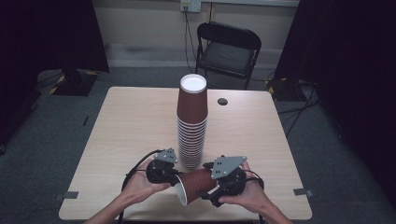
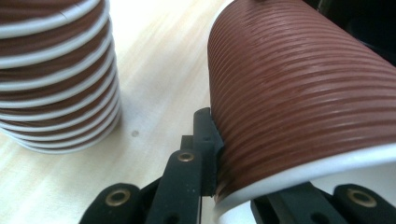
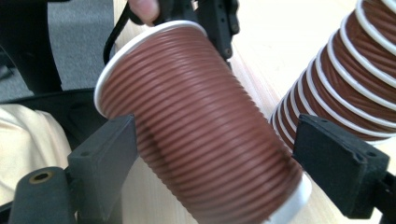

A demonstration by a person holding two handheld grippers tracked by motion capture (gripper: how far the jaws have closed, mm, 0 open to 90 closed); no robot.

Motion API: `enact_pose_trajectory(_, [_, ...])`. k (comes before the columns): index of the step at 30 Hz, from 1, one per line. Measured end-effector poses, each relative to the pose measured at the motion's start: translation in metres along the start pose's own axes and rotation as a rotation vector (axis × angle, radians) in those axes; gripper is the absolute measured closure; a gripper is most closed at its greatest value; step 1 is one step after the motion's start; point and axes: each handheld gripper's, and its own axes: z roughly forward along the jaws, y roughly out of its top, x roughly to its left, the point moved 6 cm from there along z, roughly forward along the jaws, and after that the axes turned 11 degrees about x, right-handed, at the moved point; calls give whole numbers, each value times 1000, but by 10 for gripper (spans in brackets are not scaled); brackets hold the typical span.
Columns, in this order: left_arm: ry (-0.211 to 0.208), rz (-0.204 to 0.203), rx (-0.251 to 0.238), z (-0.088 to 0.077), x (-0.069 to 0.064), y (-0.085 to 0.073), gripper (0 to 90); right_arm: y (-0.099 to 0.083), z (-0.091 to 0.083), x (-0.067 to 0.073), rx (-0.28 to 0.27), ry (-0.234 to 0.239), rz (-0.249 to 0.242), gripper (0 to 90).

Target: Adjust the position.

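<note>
Your left hand-held gripper (image 1: 173,178) is clamped on the white rim of a ribbed brown paper cup (image 1: 198,183), one jaw outside the wall, the other inside the mouth. The cup lies tilted, nearly on its side, at the near edge of the table (image 1: 130,126), mouth twd your left. Your right hand-held gripper (image 1: 210,186) has jaws wide apart w/ the cup body between them; can't tell if they touch. A tall stack of cups (image 1: 191,122) stands just behind.

- Tall cup stack (image 1: 191,123) stood mid-frame on the table (image 1: 130,126).
- Low centre, left gripper (image 1: 173,177) and right gripper (image 1: 210,186) met a sideways brown cup (image 1: 196,183).
</note>
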Motion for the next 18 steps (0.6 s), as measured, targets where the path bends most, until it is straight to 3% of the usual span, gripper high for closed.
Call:
enact_pose_trajectory(5, [-13,-9,54,1,1,5,845,1,5,5,31,-1,-82,133])
enact_pose_trajectory(8, [-16,0,74,0,2,7,846,1,8,7,55,-23,-121,127])
enact_pose_trajectory(9, [-5,2,85,-1,2,8,846,2,10,9,72,-45,-160,119])
enact_pose_trajectory(14, [-3,1,72,0,2,11,849,3,13,12,97,-71,-195,92])
enact_pose_trajectory(15, [6,-2,100,0,3,11,853,2,16,12,109,-73,-210,83])
enact_pose_trajectory(18, [1,-14,110,1,4,14,858,1,21,13,124,-74,-229,77])
